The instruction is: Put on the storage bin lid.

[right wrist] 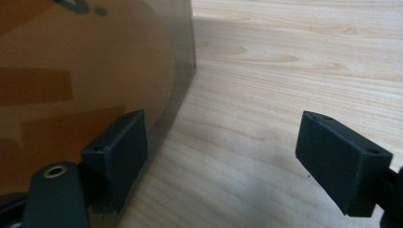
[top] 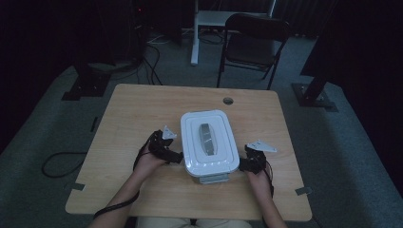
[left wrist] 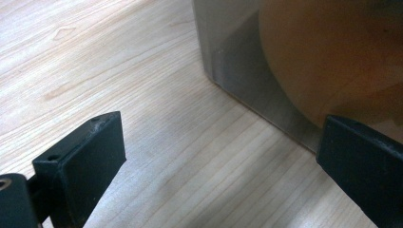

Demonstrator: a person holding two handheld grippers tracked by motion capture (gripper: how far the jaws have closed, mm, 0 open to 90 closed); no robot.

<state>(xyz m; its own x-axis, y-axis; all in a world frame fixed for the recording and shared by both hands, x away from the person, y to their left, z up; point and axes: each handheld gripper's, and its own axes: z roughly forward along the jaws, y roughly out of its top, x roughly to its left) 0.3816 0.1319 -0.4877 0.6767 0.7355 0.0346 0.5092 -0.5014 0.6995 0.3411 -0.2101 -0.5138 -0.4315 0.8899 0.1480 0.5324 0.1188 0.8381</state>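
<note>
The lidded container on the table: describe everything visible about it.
The container is a rounded rectangular box with a white lid bearing a grey central handle, closed. Its walls look translucent and smoky. It sits flat on the wooden table, near the person's edge, between both open grippers; whether they touch it is unclear.

The desk is pale wood with a fine matt grain. The box has a smooth white plastic lid; its walls look like clear, slightly glossy plastic. The fingers are matt black plastic.
</note>
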